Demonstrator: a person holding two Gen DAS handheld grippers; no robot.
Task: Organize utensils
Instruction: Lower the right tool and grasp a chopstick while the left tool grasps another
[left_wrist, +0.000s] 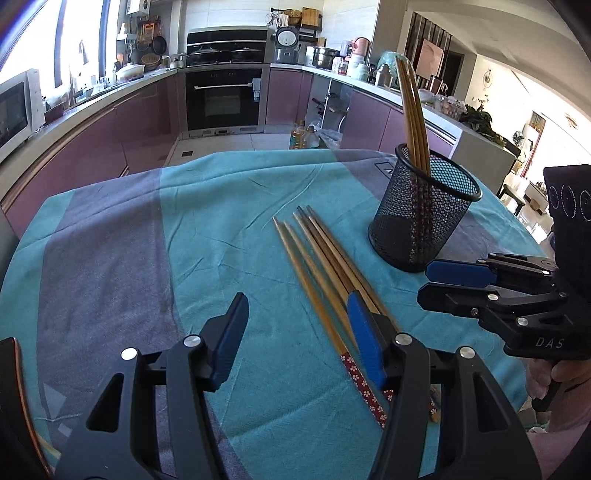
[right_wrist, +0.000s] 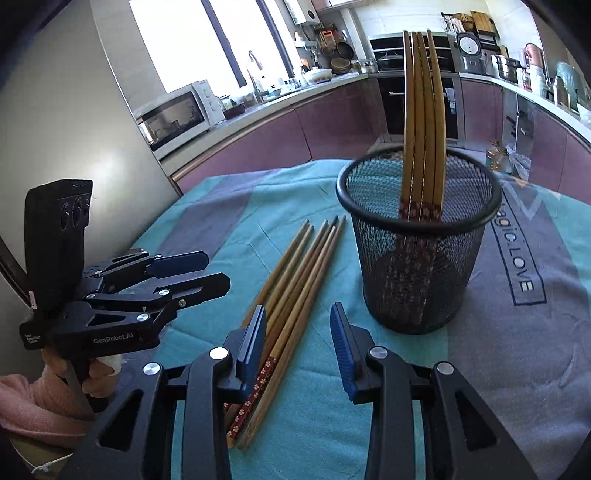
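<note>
We see our left tongs (left_wrist: 297, 334) standing about half open with nothing gripped; the bundle of loose chopsticks (left_wrist: 325, 266) lies flat on the teal and grey cloth (left_wrist: 229, 236) covering the counter, its patterned red ends passing just under the right-hand pad of these tongs. Our right tongs (right_wrist: 297, 347) are parted more narrowly and are also empty, with the same chopsticks running beneath and beside their left pad. The black mesh holder (right_wrist: 419, 254) stands upright just beyond and to the right of the loose bundle, already carrying several chopsticks (right_wrist: 423, 122) upright, apart from both tongs.
</note>
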